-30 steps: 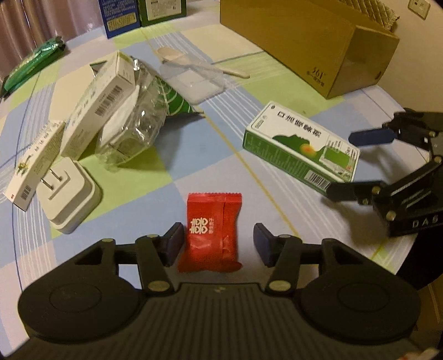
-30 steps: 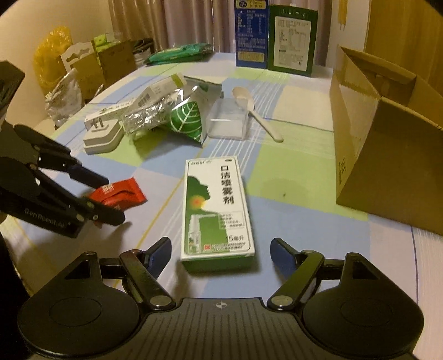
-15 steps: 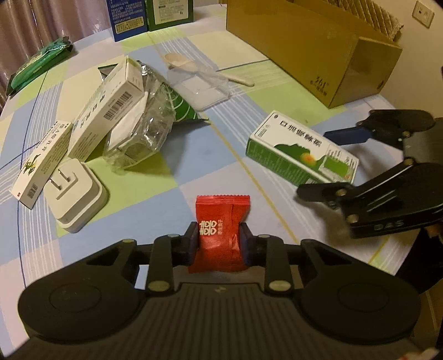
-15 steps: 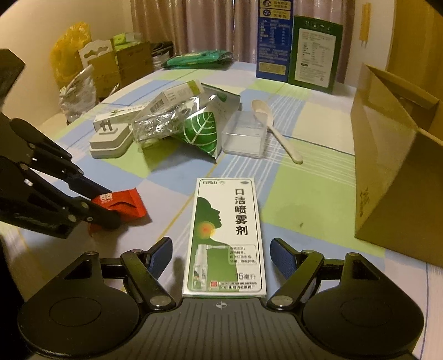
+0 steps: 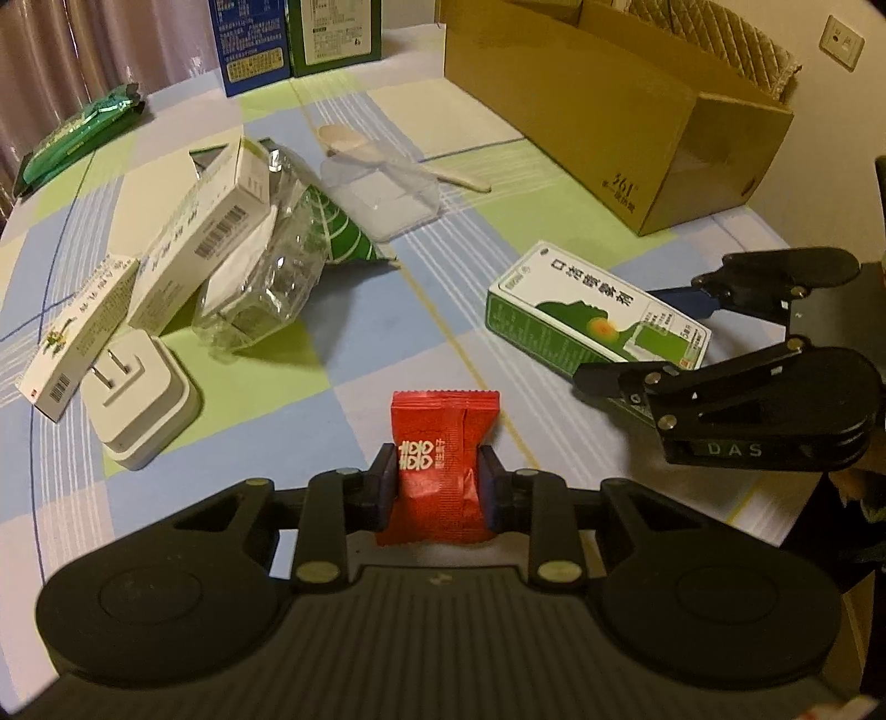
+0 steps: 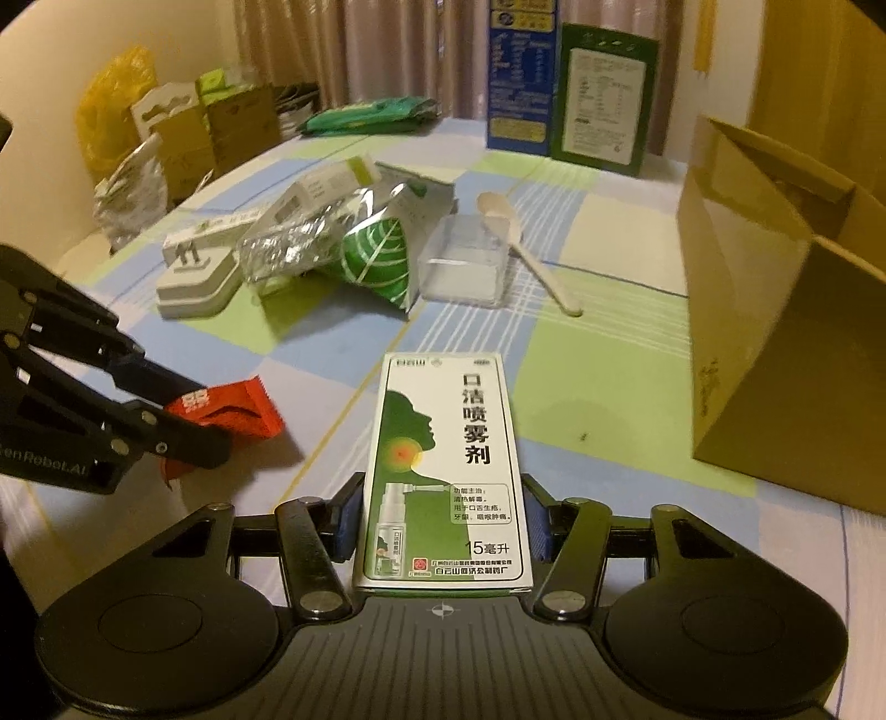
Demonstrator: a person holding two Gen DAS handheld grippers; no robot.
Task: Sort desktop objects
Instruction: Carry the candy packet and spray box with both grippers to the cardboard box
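My left gripper (image 5: 437, 484) is shut on a red candy packet (image 5: 440, 448), low over the checked tablecloth; the packet also shows in the right wrist view (image 6: 232, 410). My right gripper (image 6: 440, 523) is shut on the near end of a green and white spray box (image 6: 446, 443), which lies flat on the cloth. The box (image 5: 587, 315) and the right gripper (image 5: 653, 338) also show at the right of the left wrist view.
An open cardboard box (image 5: 614, 105) lies on its side at the far right. A pile at the left holds white boxes (image 5: 194, 238), a white charger (image 5: 138, 399), a crushed clear bottle (image 5: 266, 293) and a green leaf packet (image 5: 343, 238). A clear tray (image 5: 382, 194), a wooden spoon (image 5: 354, 138) and upright cartons (image 5: 293, 33) lie beyond.
Both grippers have closed: the left on the red candy packet, the right on the spray box after moving in along it.
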